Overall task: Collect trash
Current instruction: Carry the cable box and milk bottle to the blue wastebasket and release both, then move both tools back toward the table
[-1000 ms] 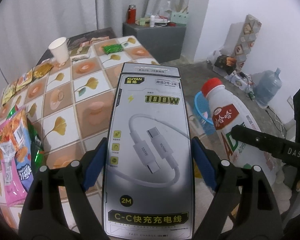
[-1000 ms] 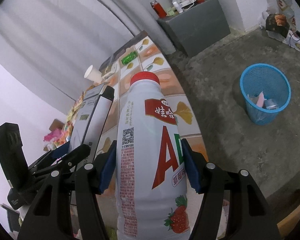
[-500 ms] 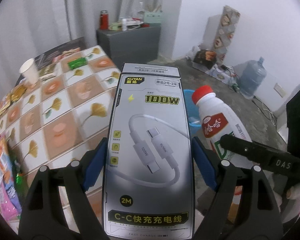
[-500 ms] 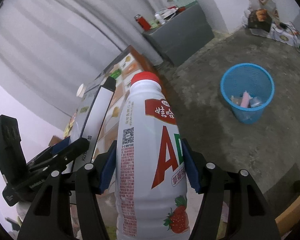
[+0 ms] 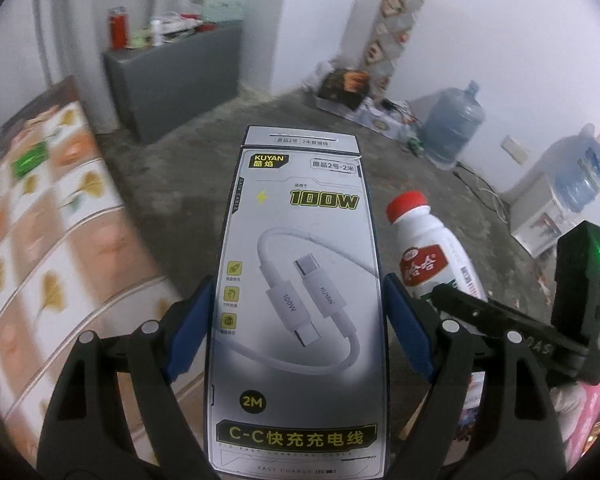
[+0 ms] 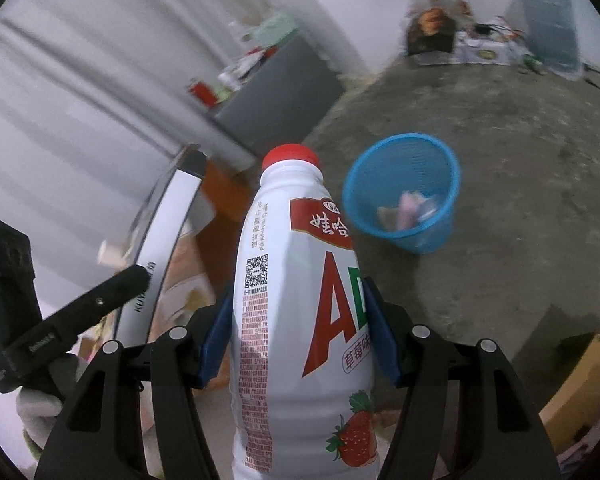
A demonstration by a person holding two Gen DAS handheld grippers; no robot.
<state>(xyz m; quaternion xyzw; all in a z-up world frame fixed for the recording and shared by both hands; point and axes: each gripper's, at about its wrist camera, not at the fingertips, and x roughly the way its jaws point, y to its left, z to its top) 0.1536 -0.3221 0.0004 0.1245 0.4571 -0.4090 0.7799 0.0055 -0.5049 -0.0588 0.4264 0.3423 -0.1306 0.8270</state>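
Bare concrete floor [image 5: 188, 184] now fills most of both views where the tiled table [image 5: 40, 240] filled them a second ago; the table has slid off to the left edge of the left view, blurred, so both tools have swung away from it and toward the open room. That turn has brought the blue basket [image 6: 404, 192] closer and more central in the right view, with a few scraps already lying in it, so the carry looks well under way and the drop is the step to come. The left gripper [image 5: 296, 320] is clamped on the cable box [image 5: 296, 304], its blue pads pressed to the long edges at about mid-height, the box standing upright. The right gripper [image 6: 300, 332] is clamped on the bottle [image 6: 300, 300], pads on either side of its body, red cap up. The basket stands on the floor ahead and right of the bottle, well apart from both
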